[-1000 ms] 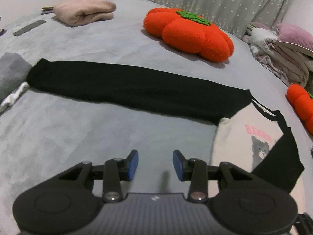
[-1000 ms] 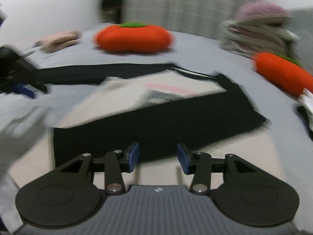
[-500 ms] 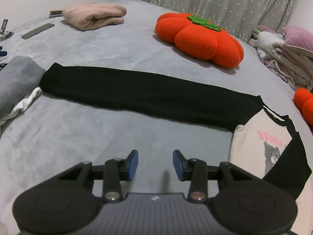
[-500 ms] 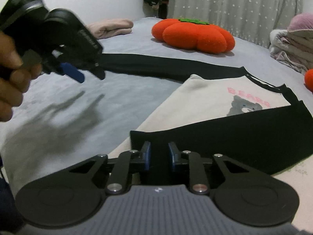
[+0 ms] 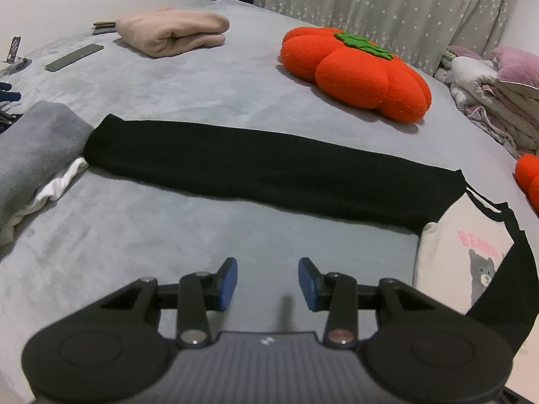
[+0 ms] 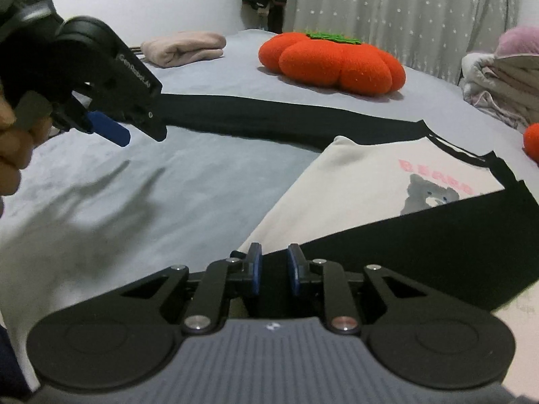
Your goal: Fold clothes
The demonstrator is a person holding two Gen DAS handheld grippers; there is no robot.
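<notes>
A cream shirt (image 6: 353,181) with a bear print and black sleeves lies flat on the grey bed (image 5: 168,235). One black sleeve (image 5: 269,171) stretches straight out to the left. The other sleeve (image 6: 421,235) is folded across the shirt's body. My right gripper (image 6: 274,269) sits at that folded sleeve's cuff end, its jaws close together with the black cloth between the pads. My left gripper (image 5: 267,282) hovers open over bare bed, short of the stretched sleeve, holding nothing. The left gripper (image 6: 134,131) also shows in the right wrist view, held by a hand (image 6: 10,155).
An orange pumpkin cushion (image 5: 357,70) lies beyond the sleeve. A folded pink garment (image 5: 171,32) and a phone (image 5: 74,57) are at the far left. A grey folded cloth (image 5: 33,148) touches the sleeve's cuff. Piled bedding (image 5: 498,101) and another orange cushion (image 5: 529,178) are at the right.
My right gripper's jaws narrowed from wide apart to close together and it moved to the folded sleeve's cuff end. The left gripper drifted slightly and stayed open.
</notes>
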